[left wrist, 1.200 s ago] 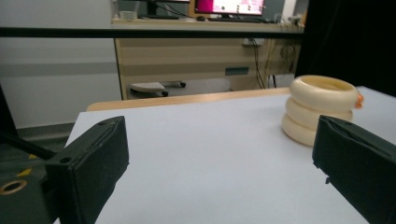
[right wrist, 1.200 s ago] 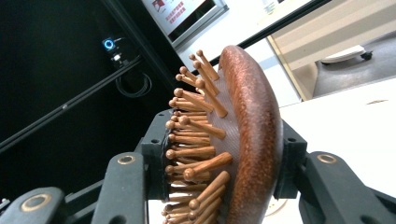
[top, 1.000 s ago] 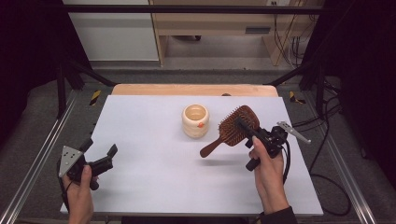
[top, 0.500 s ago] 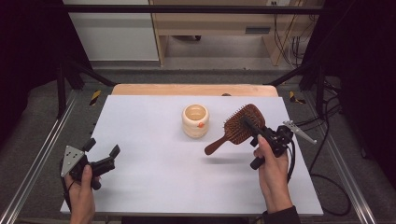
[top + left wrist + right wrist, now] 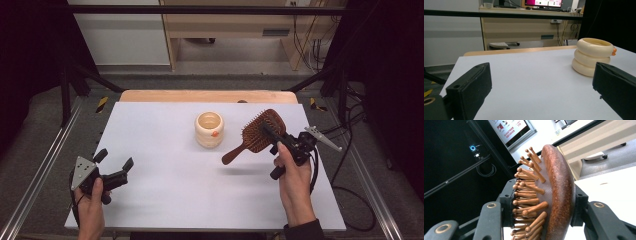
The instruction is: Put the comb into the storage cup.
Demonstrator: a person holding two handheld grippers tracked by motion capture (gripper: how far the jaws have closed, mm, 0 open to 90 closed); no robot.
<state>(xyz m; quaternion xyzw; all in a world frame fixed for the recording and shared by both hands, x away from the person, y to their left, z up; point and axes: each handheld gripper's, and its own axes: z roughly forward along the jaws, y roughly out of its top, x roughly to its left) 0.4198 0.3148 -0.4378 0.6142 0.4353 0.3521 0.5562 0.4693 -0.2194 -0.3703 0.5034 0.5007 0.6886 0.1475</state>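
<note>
The right gripper [image 5: 275, 134] clamps the wooden hairbrush [image 5: 260, 131] aloft beside the cream cup [image 5: 209, 129]; the left gripper [image 5: 114, 165] idles, gaping. Next, probably lowering the handle into it.

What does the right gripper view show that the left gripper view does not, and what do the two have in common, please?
The right gripper view alone: a wooden hairbrush clamped by its head between that gripper's jaws, its pins facing left, with a dark frame behind. The left gripper view alone: a cream ribbed cup standing upright on the table, seen between that gripper's wide-open jaws, with nothing between them. Both share the white table top and the pale wooden desk beyond it.
</note>
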